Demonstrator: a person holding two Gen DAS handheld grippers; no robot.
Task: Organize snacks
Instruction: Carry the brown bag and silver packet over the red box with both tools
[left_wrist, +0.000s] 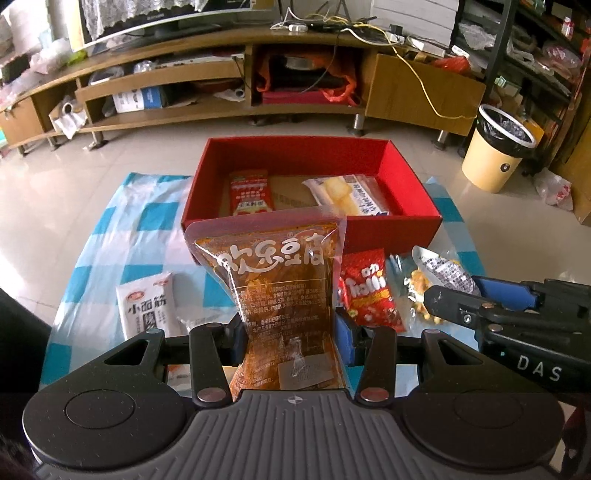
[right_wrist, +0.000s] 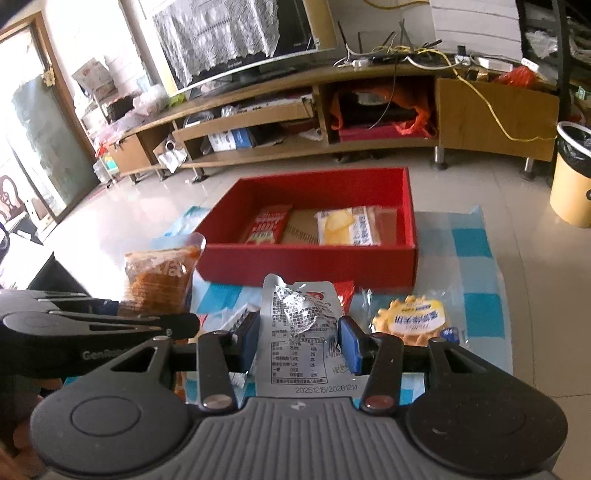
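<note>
Living room, glossy beige tile floor (left_wrist: 74, 192); blue-and-white checked cloth (left_wrist: 147, 218) spread on a low surface, long wooden TV stand (left_wrist: 236, 88) with cluttered shelves behind it, lace-covered TV (right_wrist: 236, 40) on top, yellow waste bin (left_wrist: 495, 155) with black liner off to the right. Left gripper (left_wrist: 291, 339) clamped tight on an orange-brown spicy snack packet (left_wrist: 280, 280), clear plastic with white Chinese lettering, standing upright between the pads, lifted clear of the cloth just in front of the box's near wall. Right gripper (right_wrist: 299, 343) likewise closed down on a silver-white foil packet (right_wrist: 299, 332), crinkled, nutrition table and date print facing the camera, top edge folded over. Red cardboard box (left_wrist: 399, 225) sits open at the far end of the cloth; inside, lying flat on the brown base: a red stick packet (left_wrist: 251, 192) on the left and a pale packet of yellow crackers (left_wrist: 343, 192) on the right, apart from each other. Loose on the cloth: white packet with black characters (left_wrist: 147, 310) at left, red chip bag (left_wrist: 369, 295) near centre, round yellow pastry in clear wrap (right_wrist: 410, 317) just right of the right gripper.
</note>
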